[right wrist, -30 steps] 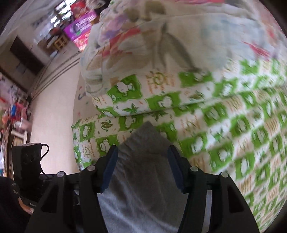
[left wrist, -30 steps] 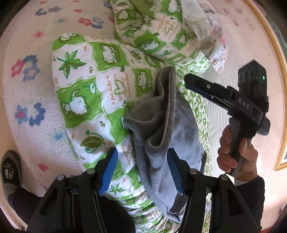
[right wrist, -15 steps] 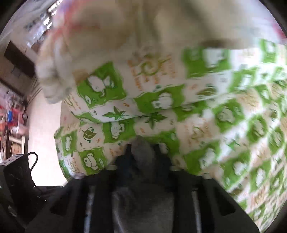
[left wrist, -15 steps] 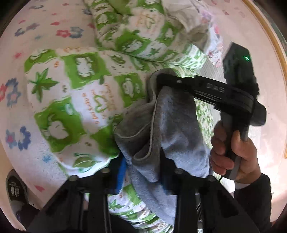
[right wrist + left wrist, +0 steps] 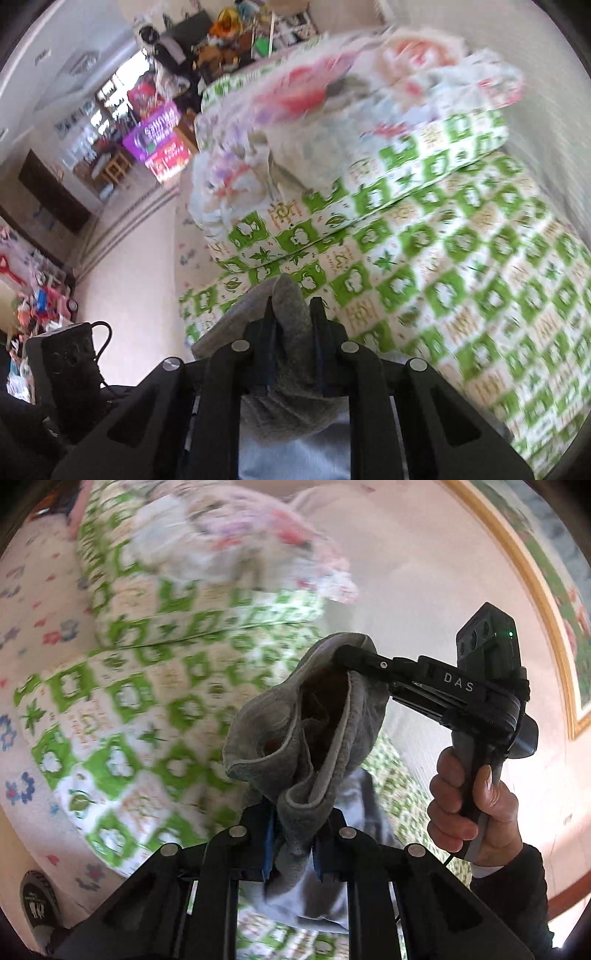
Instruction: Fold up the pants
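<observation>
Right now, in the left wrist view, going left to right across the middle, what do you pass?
Flowered white blanket → green frog-print quilt → grey pants held up off the quilt → right gripper, jaws shut on the pants → right hand on its handle.

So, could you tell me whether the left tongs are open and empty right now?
No, the left tongs are shut on the grey pants.

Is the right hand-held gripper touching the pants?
Touching. The left wrist view shows the right hand-held gripper shut on the edge of the gray pants; the right wrist view shows cloth bunched between its fingers.
</observation>
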A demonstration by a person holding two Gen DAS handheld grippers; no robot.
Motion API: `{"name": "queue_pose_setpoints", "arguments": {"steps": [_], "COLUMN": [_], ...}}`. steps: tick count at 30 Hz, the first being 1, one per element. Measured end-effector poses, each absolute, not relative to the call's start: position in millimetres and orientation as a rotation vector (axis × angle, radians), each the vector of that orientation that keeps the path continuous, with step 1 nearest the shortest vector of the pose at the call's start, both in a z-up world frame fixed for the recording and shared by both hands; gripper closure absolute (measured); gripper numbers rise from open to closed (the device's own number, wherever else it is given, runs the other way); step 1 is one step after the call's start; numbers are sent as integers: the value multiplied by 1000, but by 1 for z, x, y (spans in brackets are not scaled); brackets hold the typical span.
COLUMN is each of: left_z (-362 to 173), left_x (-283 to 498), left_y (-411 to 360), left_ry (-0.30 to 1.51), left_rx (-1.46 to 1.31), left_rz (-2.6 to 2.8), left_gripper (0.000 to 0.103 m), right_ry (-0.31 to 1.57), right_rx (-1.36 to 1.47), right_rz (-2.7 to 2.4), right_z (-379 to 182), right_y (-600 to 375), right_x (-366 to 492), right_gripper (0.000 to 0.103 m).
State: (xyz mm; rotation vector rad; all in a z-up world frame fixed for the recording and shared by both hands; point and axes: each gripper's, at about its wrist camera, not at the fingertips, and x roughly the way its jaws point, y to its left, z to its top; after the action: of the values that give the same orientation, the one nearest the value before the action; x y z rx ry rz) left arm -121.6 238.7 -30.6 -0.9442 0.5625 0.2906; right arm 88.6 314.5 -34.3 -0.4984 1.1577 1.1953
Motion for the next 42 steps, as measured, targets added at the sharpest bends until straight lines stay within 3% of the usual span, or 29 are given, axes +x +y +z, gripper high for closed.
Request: {"name": "queue_pose_setpoints", "arguments": {"steps": [18,34,42], "left_z": [12,6,-8], "left_x": [-43,33,61], "left_y": [81,-52,-83], "left_ry": [689,810,857], "left_rx": [-709,-524,-464], "left_rz": [10,-198,-211], "left_gripper": [89,89,89], "right_ry": [1061,1018,1022], "right_rx": [-283,-45,38], "right_rz": [994,800,751], "right_z": [57,76,66], "right_y": [102,-83,-133], "right_x": [119,138,142], "right_gripper": [86,86,86]}}
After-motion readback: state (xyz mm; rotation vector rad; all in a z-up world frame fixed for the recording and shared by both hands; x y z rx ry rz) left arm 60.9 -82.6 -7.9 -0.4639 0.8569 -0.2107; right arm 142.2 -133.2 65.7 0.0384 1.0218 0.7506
